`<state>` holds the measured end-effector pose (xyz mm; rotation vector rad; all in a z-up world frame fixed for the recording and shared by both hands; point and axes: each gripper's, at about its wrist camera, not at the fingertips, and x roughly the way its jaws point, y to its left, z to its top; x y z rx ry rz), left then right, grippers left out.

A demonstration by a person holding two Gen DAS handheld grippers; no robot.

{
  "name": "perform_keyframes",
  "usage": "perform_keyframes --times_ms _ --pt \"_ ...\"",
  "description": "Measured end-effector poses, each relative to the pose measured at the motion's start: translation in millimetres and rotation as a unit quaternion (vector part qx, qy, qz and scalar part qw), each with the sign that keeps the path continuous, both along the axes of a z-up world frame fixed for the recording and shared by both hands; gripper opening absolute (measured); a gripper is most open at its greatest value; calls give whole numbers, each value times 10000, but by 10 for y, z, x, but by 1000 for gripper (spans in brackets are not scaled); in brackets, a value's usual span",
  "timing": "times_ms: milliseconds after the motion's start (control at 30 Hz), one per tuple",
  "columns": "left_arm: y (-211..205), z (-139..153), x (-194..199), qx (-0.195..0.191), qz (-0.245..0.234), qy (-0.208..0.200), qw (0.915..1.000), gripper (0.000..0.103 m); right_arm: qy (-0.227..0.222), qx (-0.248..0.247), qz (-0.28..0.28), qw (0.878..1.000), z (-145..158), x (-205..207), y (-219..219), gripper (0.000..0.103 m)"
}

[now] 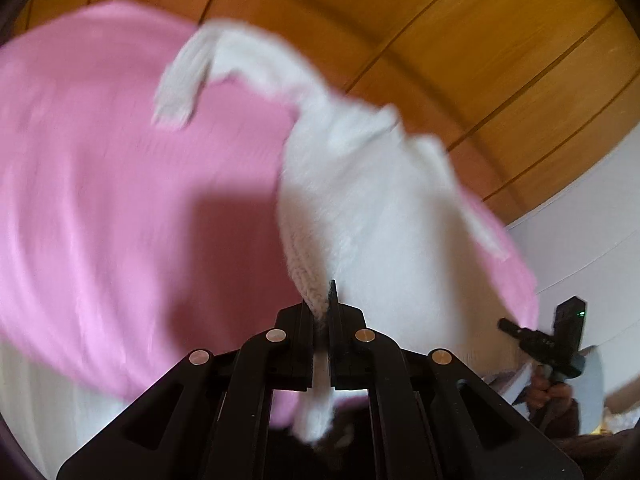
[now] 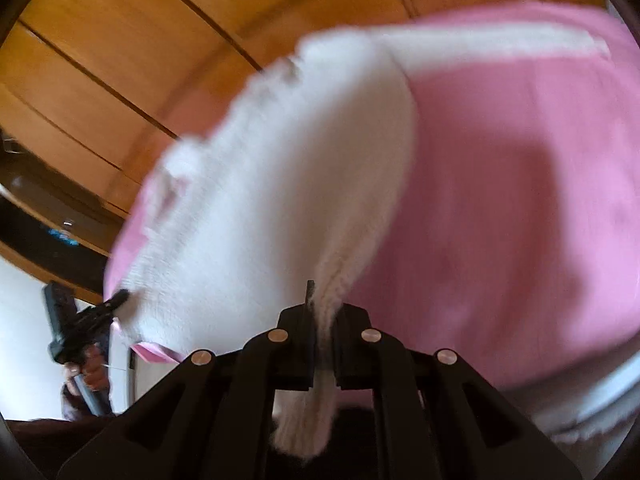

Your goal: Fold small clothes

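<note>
Both claws are clamped on the same white knitted garment [image 1: 360, 208], each pinching a ribbed edge of it between closed fingers. The left claw [image 1: 322, 312] grips one corner, with a strip of the knit hanging down behind its fingers; the right claw [image 2: 324, 312] grips the opposite corner in the same way. The garment is lifted and stretched between the two, hanging over a pink cloth [image 1: 100, 184] that covers the surface underneath; the far end with a sleeve trails onto the pink cloth. Both views are blurred. Beyond the cloth lies a wooden floor [image 1: 460, 40]. In each view the other claw shows at the garment's far corner, held in a hand [image 2: 90, 372].
</note>
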<state>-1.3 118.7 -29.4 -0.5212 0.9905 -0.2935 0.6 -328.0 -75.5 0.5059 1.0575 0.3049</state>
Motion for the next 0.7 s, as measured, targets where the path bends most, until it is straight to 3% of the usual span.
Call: perform_keyframes --times_ms 100,300,333,367,433,500,600,700 --pt "-31 -276 -25 213 140 224 9994 4 222 -204 -236 9993 -209 -30 -89 5" --pt "19 -341 127 436 196 258 9985 5 252 -856 -269 9956 -223 39 -110 6" --pt "46 -334 120 367 217 235 9988 14 225 -1048 -169 9941 -202 46 -59 8" --pt "93 -327 118 285 279 197 9990 21 197 -1192 -170 9925 -152 49 -10 15" --pt "274 -292 83 206 613 94 9979 46 -20 -1593 -341 9866 -44 54 -19 31" --pt "480 -265 105 322 1050 75 9939 47 -317 -1686 -374 9845 69 59 16 54" --pt "739 -258 202 374 1591 173 9864 47 -633 -1569 -343 9850 210 166 182 63" --pt "959 -255 360 303 2027 250 9784 47 -882 -1372 72 9866 231 382 647 69"
